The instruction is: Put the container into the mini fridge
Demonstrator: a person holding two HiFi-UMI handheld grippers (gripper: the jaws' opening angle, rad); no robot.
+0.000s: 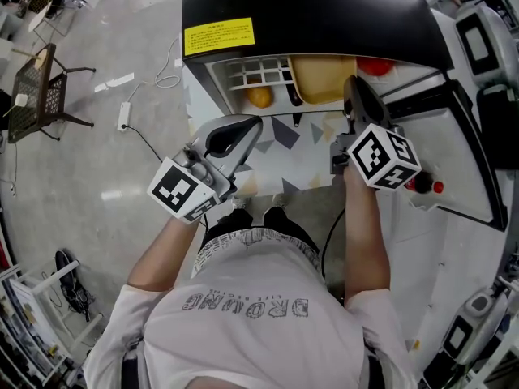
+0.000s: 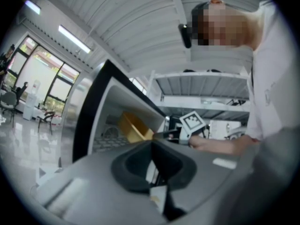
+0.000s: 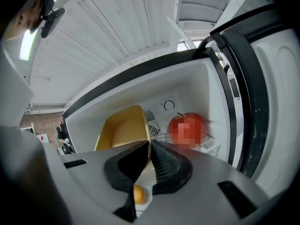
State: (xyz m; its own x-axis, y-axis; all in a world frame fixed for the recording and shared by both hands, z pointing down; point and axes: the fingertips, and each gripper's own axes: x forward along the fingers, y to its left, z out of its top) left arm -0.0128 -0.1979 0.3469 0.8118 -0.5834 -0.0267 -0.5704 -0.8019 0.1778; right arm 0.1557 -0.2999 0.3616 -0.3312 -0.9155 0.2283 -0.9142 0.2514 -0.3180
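The yellow container [image 1: 323,78] sits tilted inside the open mini fridge [image 1: 308,10], on its wire shelf. My right gripper [image 1: 355,89] reaches into the fridge and is shut on the container's right rim. In the right gripper view the thin yellow wall [image 3: 123,130] runs between the two black pads of the right gripper [image 3: 150,148]. My left gripper [image 1: 233,134] hovers outside the fridge's lower left front, shut with nothing in it. From the left gripper [image 2: 152,165] view, the container [image 2: 133,127] shows inside the fridge opening.
An orange [image 1: 259,96] lies on the shelf left of the container, and a red apple [image 3: 186,130] lies to its right. The fridge door [image 1: 458,144] stands open at the right. A chair [image 1: 36,91] and a power strip [image 1: 123,117] are on the floor at left.
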